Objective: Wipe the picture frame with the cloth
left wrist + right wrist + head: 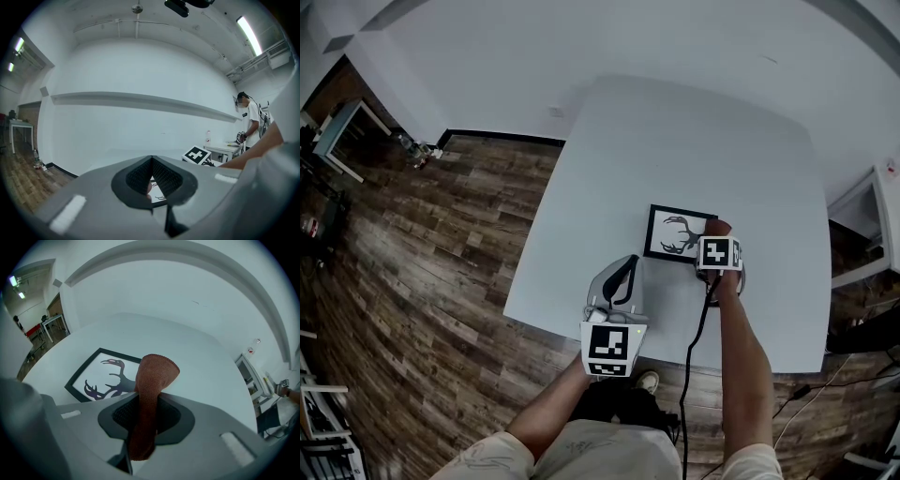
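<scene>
- The rust-brown cloth [152, 380] is pinched as a folded roll by the right gripper [147, 414]. The jaws are closed down tight on it, and only a rounded stub is left sticking out past the tips.
- The picture frame [680, 234], the one with the antler print, is lying flat on the white tabletop [703, 141]. The cloth is held at its right near corner, and whether contact has been made can't really be told.
- The left gripper [152, 180] is parked just off the frame's left near corner. Its jaws are brought together with nothing caught between them, so the frame isn't being pinned by anything.
- Biggest worry, probably: an unpinned frame on a slick tabletop can be shoved along by the first sideways swipe, so it gets pushed around instead of cleaned.
- With so little cloth poking out, the glass could be scraped by the hard jaw tips if the gripper is tilted too flat or pressed too low.
- If the cloth is dragged hard against the raised black border, it could be tugged out of the jaws or bunched up.
- Only a narrow strip gets covered per pass by a roll like that, so streaks or missed corners are likely unless strokes are overlapped.
- The black cable [698, 328] trailing off the right gripper over the near edge could snag on a long reach.
</scene>
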Tool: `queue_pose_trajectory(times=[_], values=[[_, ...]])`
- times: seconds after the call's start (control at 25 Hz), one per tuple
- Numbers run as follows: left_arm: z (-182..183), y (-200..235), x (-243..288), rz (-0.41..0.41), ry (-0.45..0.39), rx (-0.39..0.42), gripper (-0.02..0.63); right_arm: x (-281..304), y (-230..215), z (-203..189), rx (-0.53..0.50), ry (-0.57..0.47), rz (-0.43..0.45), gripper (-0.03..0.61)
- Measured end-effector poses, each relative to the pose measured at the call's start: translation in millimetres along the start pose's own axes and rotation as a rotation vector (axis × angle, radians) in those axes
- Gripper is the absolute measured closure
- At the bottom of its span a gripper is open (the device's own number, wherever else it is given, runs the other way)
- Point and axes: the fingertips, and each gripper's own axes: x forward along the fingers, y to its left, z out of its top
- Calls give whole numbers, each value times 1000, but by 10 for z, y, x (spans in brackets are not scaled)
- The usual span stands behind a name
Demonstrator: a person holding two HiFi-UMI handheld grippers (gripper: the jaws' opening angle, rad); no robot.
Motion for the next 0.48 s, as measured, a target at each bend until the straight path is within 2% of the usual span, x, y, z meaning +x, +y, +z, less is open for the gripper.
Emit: queue_pose_trajectory(times=[0.16,0.32,0.48], values=[[20,35,-11,8,-3,1,614,-69,356,211,-13,-45,57,471],[27,110,-52,27,-5,5,614,-153,970,400,-49,-83,153,471],[39,202,-88,48,-5,3,614,-173,1509,409,-101,-74,215,471]])
